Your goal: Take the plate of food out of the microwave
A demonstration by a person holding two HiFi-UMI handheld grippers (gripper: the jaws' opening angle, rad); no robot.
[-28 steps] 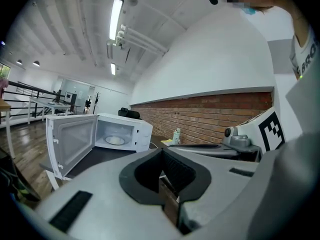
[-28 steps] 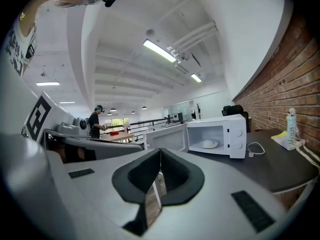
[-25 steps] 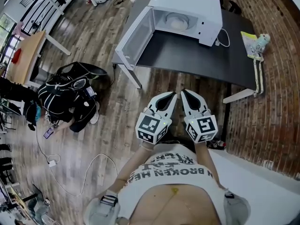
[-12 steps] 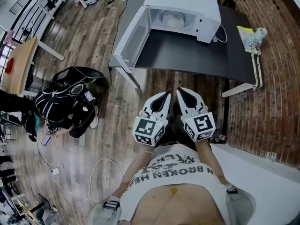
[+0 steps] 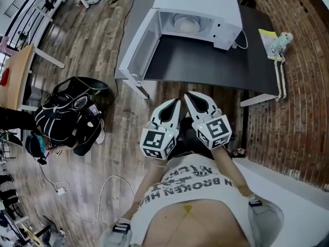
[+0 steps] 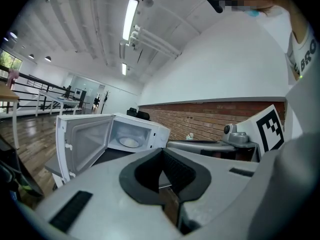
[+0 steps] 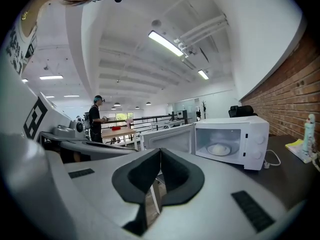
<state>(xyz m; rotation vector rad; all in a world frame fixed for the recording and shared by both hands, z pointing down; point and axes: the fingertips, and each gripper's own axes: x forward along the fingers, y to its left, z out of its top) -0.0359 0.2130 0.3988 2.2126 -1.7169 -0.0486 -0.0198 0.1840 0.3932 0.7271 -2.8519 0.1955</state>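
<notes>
A white microwave (image 5: 205, 4) stands on a dark table (image 5: 205, 60), its door (image 5: 138, 48) swung open to the left. Inside sits a white plate of pale food (image 5: 185, 24), also seen in the left gripper view as the plate (image 6: 129, 142) and in the right gripper view as the plate (image 7: 219, 149). My left gripper (image 5: 177, 102) and right gripper (image 5: 188, 94) are held side by side over the wooden floor, short of the table's near edge. Both point toward the microwave. Both are shut with nothing between the jaws.
A black bag (image 5: 72, 115) and loose cables (image 5: 82, 189) lie on the floor to the left. A brick wall (image 5: 298, 86) runs along the right. A small figure and yellow card (image 5: 275, 40) sit at the table's right end. A person (image 7: 96, 119) stands far off.
Both grippers have moved forward together toward the table, still shut and side by side. The microwave, its open door and the plate have not changed.
</notes>
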